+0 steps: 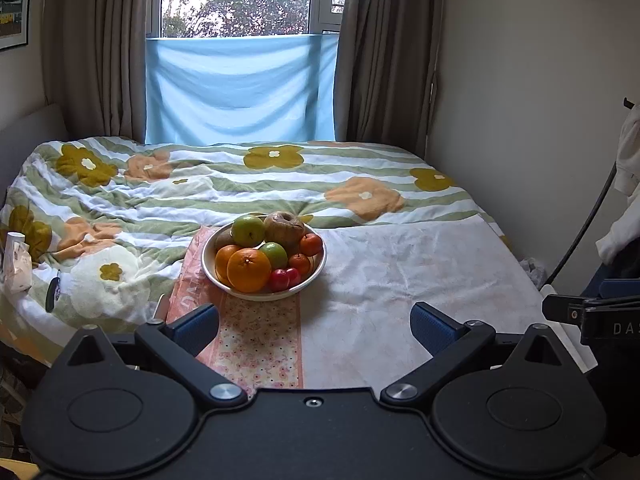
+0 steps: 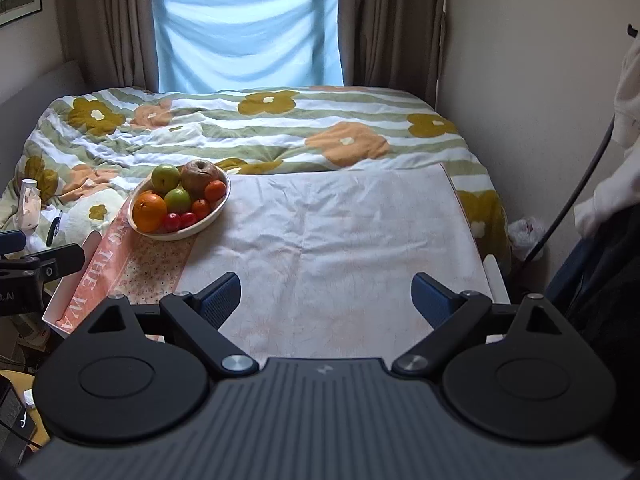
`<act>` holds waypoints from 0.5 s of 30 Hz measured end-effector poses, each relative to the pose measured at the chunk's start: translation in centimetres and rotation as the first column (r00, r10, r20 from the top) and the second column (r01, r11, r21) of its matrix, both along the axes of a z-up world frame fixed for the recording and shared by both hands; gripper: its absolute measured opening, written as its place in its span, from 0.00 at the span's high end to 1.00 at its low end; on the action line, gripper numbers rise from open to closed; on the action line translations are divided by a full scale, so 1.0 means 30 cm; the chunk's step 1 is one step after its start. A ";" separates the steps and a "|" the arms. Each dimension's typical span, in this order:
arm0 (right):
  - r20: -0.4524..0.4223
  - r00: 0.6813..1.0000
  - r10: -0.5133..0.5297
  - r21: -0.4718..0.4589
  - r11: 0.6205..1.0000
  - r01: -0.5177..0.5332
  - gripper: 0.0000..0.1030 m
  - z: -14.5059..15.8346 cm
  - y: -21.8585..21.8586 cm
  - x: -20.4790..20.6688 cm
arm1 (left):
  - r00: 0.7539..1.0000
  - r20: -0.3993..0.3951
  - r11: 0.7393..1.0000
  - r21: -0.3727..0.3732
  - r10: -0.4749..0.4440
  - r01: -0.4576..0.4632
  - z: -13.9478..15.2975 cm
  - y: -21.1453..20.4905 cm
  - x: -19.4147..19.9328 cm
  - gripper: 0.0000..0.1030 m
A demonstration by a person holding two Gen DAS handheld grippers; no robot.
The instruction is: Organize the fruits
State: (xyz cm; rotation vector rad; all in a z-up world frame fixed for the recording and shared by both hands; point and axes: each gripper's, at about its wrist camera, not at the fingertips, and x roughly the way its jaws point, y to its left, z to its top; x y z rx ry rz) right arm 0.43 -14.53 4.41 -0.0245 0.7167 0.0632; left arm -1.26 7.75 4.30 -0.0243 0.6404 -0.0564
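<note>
A white bowl [image 1: 308,283] full of fruit sits at the left of a cloth-covered table [image 1: 400,264]; it also shows in the right wrist view [image 2: 218,210]. It holds a large orange [image 1: 249,270], green apples [image 1: 248,230], a wrinkled brown apple [image 1: 285,227], small tangerines [image 1: 311,244] and small red fruits [image 1: 285,279]. My left gripper [image 1: 314,328] is open and empty, hovering just in front of the bowl. My right gripper [image 2: 326,300] is open and empty over the bare cloth, to the right of the bowl.
A bed with a flowered quilt [image 1: 240,176] lies behind the table. A wall [image 1: 520,100] runs along the right. A small white carton [image 1: 16,262] sits on the quilt at the left. A person in white [image 2: 616,184] stands at the right edge.
</note>
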 end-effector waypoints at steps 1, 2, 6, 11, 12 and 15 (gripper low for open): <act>-0.003 1.000 -0.005 0.000 1.000 0.005 0.00 -0.002 -0.001 -0.003 | 1.000 0.000 1.000 0.006 -0.002 0.002 0.001 -0.005 -0.002 0.00; -0.005 1.000 -0.008 -0.001 1.000 0.008 0.00 -0.003 0.000 -0.004 | 1.000 0.002 1.000 0.010 -0.004 0.004 0.002 -0.008 -0.003 0.00; -0.004 1.000 -0.010 -0.004 1.000 0.010 0.00 -0.002 0.002 -0.012 | 1.000 0.006 1.000 0.015 -0.011 0.011 0.005 -0.009 -0.009 0.00; -0.006 1.000 -0.016 0.002 1.000 0.016 0.00 0.000 0.005 -0.019 | 1.000 0.004 1.000 0.020 -0.013 0.013 0.005 -0.007 -0.011 0.00; -0.005 1.000 -0.016 0.001 1.000 0.016 0.00 0.000 0.006 -0.020 | 1.000 0.005 1.000 0.021 -0.014 0.014 0.005 -0.008 -0.012 0.00; -0.006 1.000 -0.016 0.002 1.000 0.016 0.00 -0.001 0.004 -0.019 | 1.000 0.004 1.000 0.025 -0.015 0.015 0.004 -0.009 -0.014 0.00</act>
